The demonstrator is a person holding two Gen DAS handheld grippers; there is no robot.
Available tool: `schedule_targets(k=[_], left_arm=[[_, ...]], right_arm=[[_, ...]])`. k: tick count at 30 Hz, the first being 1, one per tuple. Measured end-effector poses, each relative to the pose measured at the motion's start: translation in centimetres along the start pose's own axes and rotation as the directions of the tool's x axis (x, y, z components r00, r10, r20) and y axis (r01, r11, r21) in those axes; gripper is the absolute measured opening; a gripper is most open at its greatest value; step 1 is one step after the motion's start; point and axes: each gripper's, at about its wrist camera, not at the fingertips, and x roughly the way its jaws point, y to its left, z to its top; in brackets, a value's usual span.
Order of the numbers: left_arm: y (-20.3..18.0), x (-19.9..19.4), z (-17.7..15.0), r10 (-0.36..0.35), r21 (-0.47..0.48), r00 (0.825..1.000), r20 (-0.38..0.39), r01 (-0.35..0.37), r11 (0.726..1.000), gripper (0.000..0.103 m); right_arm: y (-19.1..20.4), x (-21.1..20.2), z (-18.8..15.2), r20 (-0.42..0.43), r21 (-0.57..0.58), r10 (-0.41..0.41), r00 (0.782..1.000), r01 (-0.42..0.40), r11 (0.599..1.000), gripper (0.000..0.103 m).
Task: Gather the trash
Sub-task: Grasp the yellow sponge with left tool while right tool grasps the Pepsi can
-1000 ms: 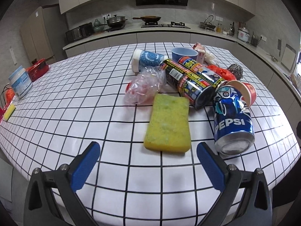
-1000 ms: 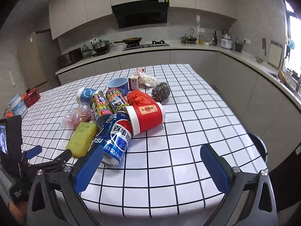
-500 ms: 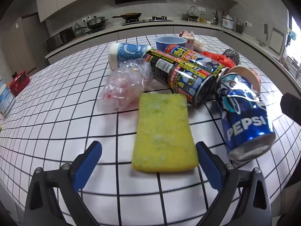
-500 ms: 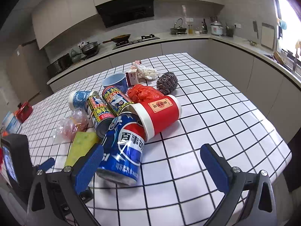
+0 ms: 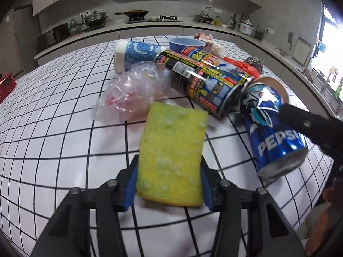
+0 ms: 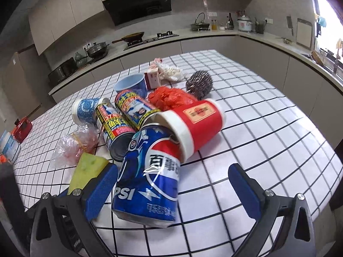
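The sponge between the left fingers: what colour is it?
Yellow sponge, with pale mottled patches; clearest in the left wrist view.

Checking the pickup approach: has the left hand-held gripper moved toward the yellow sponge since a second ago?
Yes. The left hand-held gripper came forward over the checked table and its jaws have just been closing onto the yellow sponge.

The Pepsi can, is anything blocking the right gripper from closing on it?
Nothing visible does. The Pepsi can lies between the open pads of the right gripper; the yellow sponge sits outside its left pad, held by the left gripper.
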Motion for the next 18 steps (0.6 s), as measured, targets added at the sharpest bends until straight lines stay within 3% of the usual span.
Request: schedule_targets(k=[5,8,11,15,18], left_arm=[[0.7,-0.5,-0.5,-0.002,-0.014,1.000,0.009,0.003,1.000,0.048],[0.7,-0.4,-0.1,-0.010,-0.009,1.000,0.013,0.010,1.000,0.047],[0.7,-0.3,0.0,-0.021,-0.012,1.000,0.016,0.021,1.000,0.045],[0.9,-0.4,-0.1,-0.034,-0.017,0.999,0.012,0.034,0.999,0.045],[1.0,-0.2,0.1,-0.014,-0.036,1.000,0.002,0.014,0.999,0.060]], right_arm=[[0.4,1.9,-0.3,-0.043,0.016,0.021,0.999,-0.020,1.000,0.101],[0.8,3.1,-0.5,-0.080,0.026,0.048,0.996,-0.046,0.999,0.092],[1.2,3.6,-0.9,-0.108,0.028,0.085,0.990,-0.082,0.996,0.070],[1.3,3.6,-1.1,-0.111,0.022,0.097,0.989,-0.095,0.995,0.069],[1.2,3.1,-1.3,-0.099,0.009,0.099,0.990,-0.098,0.995,0.069]])
